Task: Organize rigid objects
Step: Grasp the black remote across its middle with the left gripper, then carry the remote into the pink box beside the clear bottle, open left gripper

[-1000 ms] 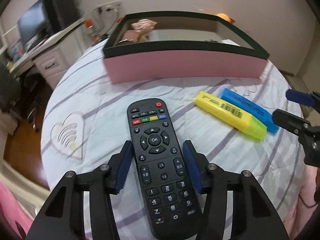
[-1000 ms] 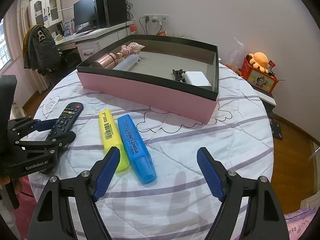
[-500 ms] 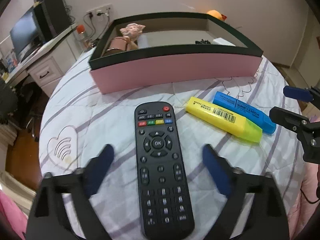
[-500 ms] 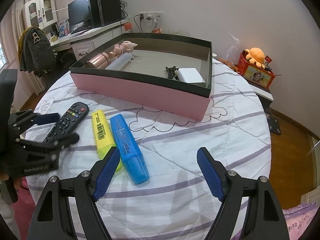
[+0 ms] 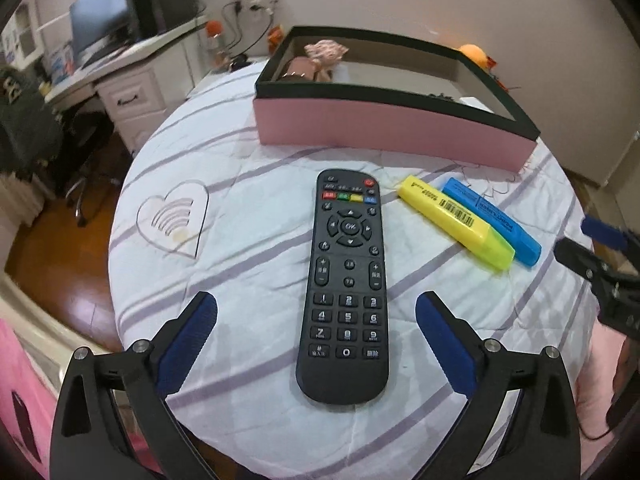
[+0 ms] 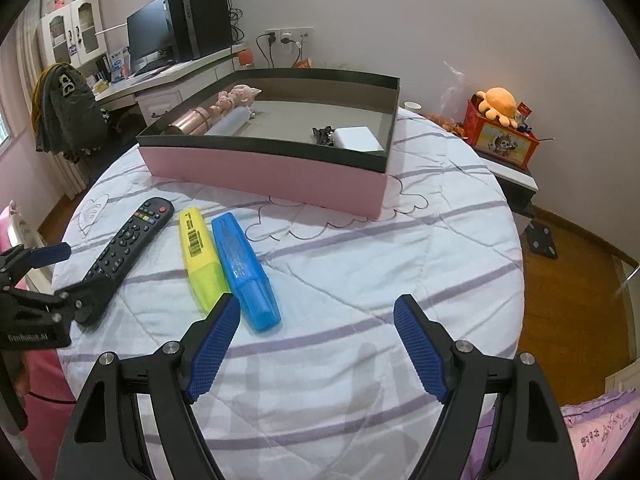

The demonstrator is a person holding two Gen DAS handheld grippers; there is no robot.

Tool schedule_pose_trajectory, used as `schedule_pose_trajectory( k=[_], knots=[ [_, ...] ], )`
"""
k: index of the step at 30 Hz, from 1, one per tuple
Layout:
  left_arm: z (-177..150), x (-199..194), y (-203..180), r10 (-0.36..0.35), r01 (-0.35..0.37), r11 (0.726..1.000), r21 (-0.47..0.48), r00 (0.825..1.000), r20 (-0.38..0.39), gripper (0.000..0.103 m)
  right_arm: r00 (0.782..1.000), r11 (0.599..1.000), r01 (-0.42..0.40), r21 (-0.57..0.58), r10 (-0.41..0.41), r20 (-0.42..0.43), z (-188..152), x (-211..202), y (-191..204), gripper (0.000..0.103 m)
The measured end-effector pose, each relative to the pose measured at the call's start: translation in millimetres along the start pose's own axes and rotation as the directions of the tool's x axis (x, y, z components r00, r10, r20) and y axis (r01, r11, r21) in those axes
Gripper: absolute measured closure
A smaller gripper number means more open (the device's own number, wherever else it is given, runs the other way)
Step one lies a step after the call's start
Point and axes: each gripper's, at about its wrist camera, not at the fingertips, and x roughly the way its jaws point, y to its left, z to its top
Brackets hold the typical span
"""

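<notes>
Remote (image 5: 346,280) lay loose on the quilt between the left gripper (image 5: 316,340)'s opening jaws (right gripper (image 6: 316,344) spread, empty), so release looked underway; boxing the markers (image 6: 228,264) seemed next.

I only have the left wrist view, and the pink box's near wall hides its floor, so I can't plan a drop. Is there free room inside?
Observer: Yes. In the right wrist view, the pink box has a grey floor that is bare in the middle.
Operator: What sits at its ends?
Observer: A copper cylinder and a white tube lie at the left end, and a white block sits in the near right corner.
Operator: Is the right gripper holding anything?
Observer: No. The right gripper is open, with only cloth between its fingers. The yellow highlighter ends beside its left finger.
</notes>
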Motion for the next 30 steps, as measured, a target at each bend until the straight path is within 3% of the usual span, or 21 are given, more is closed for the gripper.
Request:
schedule_pose_trajectory(
  k=[7,11,13,18,24,25,30],
  knots=[
    [-2.2,12.6,-13.6,0.012,-0.012,1.0,0.003,1.0,-0.017,0.003,1.0,1.0,-0.012,0.012,0.012,0.003,-3.3,-2.2,-4.1,0.022],
    [3.7,21.4,-13.3,0.034,-0.034,0.999,-0.013,0.999,-0.022,0.022,1.0,1.0,-0.011,0.016,0.011,0.005,-3.9,-2.2,-7.5,0.022],
    [7.0,25.3,-14.4,0.06,-0.06,0.998,-0.001,0.998,-0.019,0.026,1.0,1.0,-0.009,0.02,0.009,0.003,-3.8,-0.7,-8.6,0.022],
    [9.5,29.1,-12.5,0.057,-0.057,0.998,0.008,0.998,-0.007,0.034,1.0,1.0,-0.01,0.02,0.01,-0.008,-3.2,4.6,-10.3,0.022],
    [13.6,29.9,-14.5,0.03,-0.03,0.999,0.034,1.0,0.005,0.05,1.0,1.0,-0.014,0.02,0.015,-0.019,-1.1,12.0,-10.1,0.022],
    [14.7,28.8,-13.4,0.02,-0.02,0.999,0.031,1.0,0.009,0.059,1.0,1.0,-0.016,0.02,0.017,-0.021,-0.7,13.1,-10.1,0.022],
    [16.1,27.3,-9.6,-0.005,0.005,0.999,0.034,1.0,0.002,0.059,0.999,1.0,-0.015,0.026,0.015,-0.028,0.1,16.7,-11.8,0.022]
  ],
)
